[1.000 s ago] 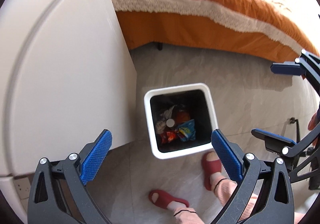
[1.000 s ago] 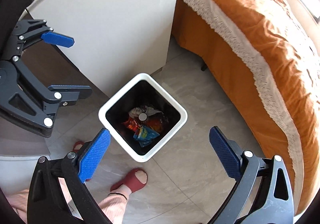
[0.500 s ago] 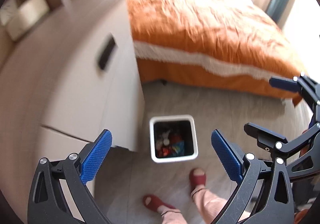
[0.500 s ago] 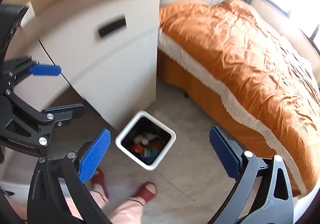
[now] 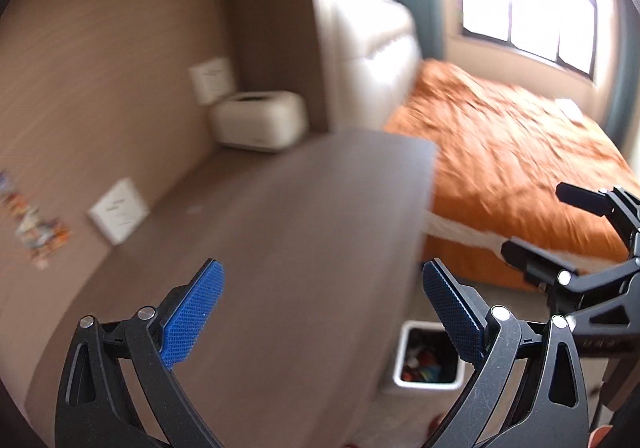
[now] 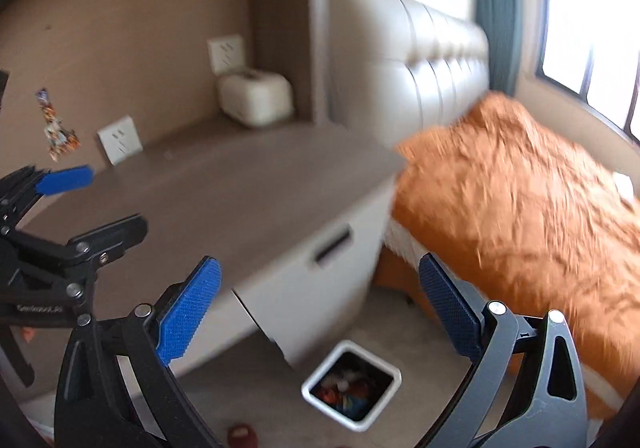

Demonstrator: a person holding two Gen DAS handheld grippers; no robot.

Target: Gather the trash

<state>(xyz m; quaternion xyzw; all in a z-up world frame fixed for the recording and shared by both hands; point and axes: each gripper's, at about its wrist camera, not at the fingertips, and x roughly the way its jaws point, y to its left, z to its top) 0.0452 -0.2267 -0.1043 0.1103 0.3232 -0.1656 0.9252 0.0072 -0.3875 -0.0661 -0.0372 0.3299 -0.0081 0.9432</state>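
A colourful snack wrapper [image 5: 38, 236] lies at the far left of the brown tabletop [image 5: 280, 248], against the wall; it also shows in the right wrist view [image 6: 58, 131]. A white square trash bin [image 6: 352, 384] with several wrappers inside stands on the floor below the table's corner; it also shows in the left wrist view [image 5: 428, 364]. My left gripper [image 5: 320, 312] is open and empty above the tabletop. My right gripper [image 6: 320, 308] is open and empty above the drawer front and bin.
A white tissue box [image 5: 260, 123] sits at the back of the table beside wall sockets [image 5: 118, 213]. An orange-covered bed [image 6: 520, 207] with a cream headboard fills the right. A white drawer unit [image 6: 320, 272] sits under the tabletop. Both views are blurred.
Both grippers have risen and tilted up from looking down into the bin to looking across the tabletop. The bin has slid to the bottom of both views. Both jaws stay open.
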